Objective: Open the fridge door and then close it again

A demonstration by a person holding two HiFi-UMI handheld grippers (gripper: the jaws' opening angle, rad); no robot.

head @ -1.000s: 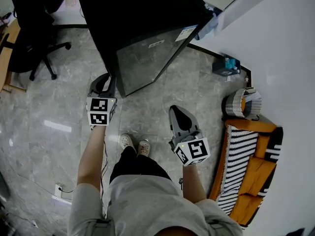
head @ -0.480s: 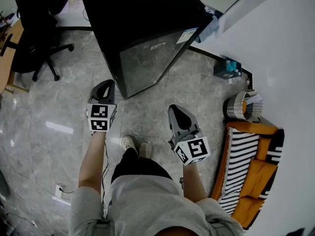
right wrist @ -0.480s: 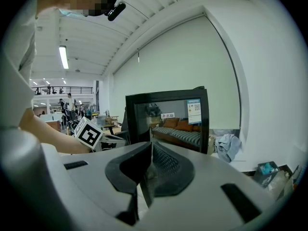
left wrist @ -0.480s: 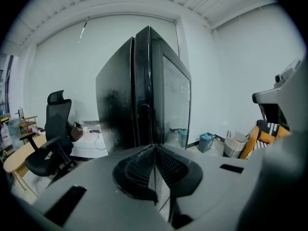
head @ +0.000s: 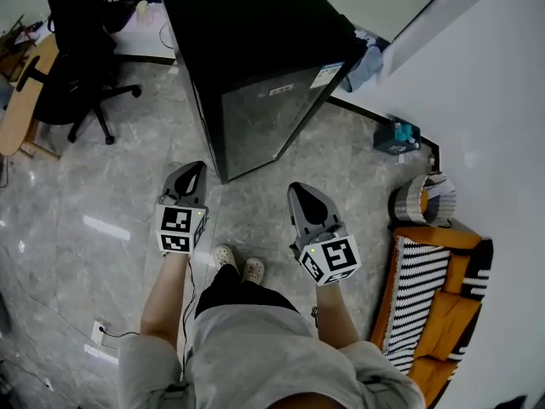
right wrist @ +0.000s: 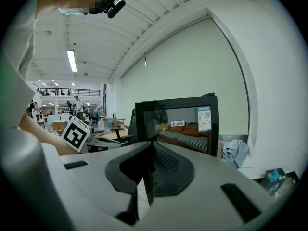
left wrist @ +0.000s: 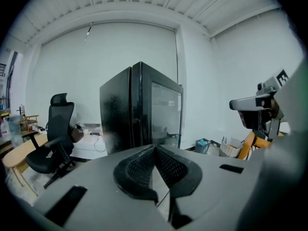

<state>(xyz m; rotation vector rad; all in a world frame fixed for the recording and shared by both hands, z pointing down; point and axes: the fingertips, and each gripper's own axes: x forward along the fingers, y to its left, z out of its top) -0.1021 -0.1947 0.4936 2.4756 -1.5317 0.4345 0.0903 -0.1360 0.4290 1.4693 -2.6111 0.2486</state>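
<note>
The fridge (head: pixel 255 49) at the top centre is glossy black with small pale labels on its door, and the chair (head: pixel 72 66) at the upper left is black too. The floor (head: pixel 102 186) is grey marbled tile, the wall (head: pixel 494 75) on the right is white, and the box (head: pixel 398 133) at its foot is teal. At the lower right the sofa (head: pixel 410 288) is orange with black-and-white stripes. At the bottom, the person's shirt (head: pixel 272 348) is grey, the shorts (head: pixel 234 288) black and the shoes (head: pixel 223 252) off-white.
</note>
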